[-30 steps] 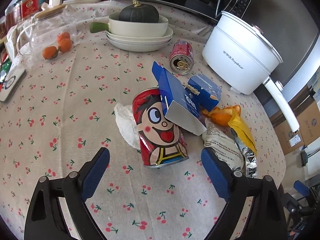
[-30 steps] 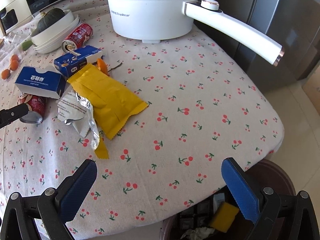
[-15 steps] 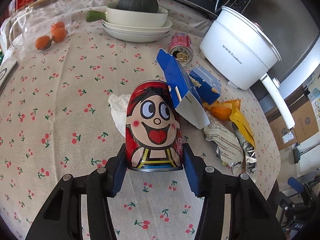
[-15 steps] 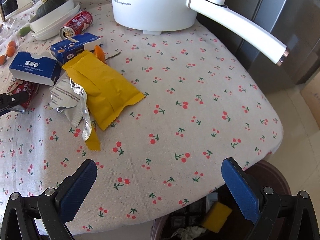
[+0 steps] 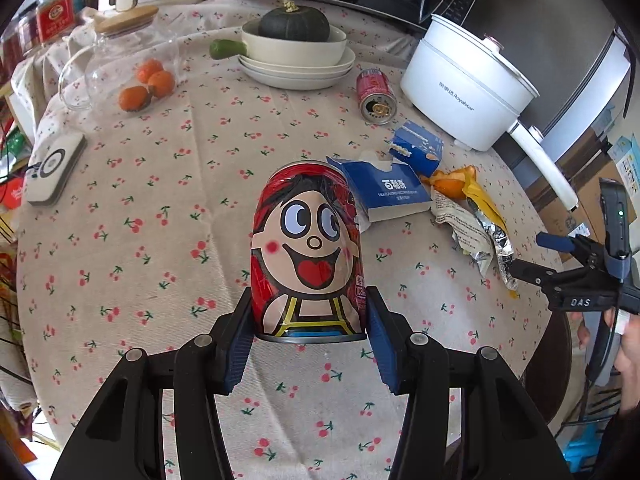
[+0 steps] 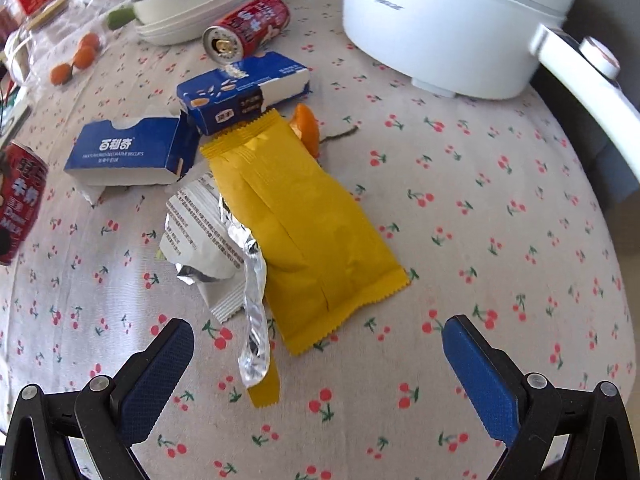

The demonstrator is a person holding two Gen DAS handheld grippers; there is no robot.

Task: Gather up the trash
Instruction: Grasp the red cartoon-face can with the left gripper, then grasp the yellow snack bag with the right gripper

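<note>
— Your left tool (image 5: 308, 334): black linkage arms, silver screw heads, ribbed blue pads.
— And your right tool (image 6: 318, 354)?
— Same build, "DAS" in white on its black body, bare skin on your hand (image 5: 630, 344) behind.

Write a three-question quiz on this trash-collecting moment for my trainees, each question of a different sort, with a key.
1. True or false: the left gripper is shut on the cartoon-face can.
2. Multiple choice: what lies nearest ahead of the open right gripper? A) the yellow wrapper B) the white electric pot C) the pumpkin
3. Fill in: a second red can lies on its ____ near the stacked white dishes.

Key: 1 true; 2 A; 3 side.
</note>
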